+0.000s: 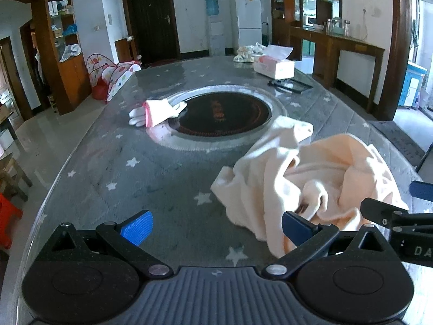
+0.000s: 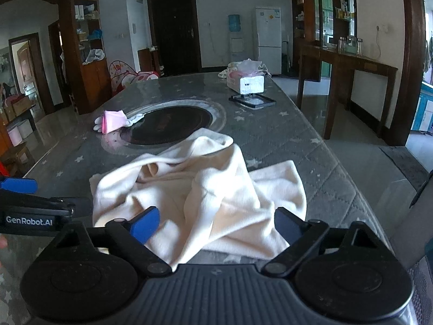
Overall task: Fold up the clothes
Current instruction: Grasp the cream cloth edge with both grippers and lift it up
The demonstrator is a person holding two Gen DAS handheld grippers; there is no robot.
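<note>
One long table [image 1: 113,168], grey star-print cover, round dark hotplate [image 1: 222,116] sunk at centre. Cream garment [image 2: 200,195] crumpled in heap on near end of table, one edge reaching hotplate rim. Tissue pack [image 2: 247,82] at far end, black-framed tray [image 2: 252,100] just beside it. Pink-cuffed glove [image 1: 157,112] lying on hotplate's left rim. Left gripper [image 1: 216,226] jaws wide, nothing held, right pad at garment's edge. Right gripper [image 2: 216,223] jaws wide over garment's near edge, cloth between pads, no pinch visible.
</note>
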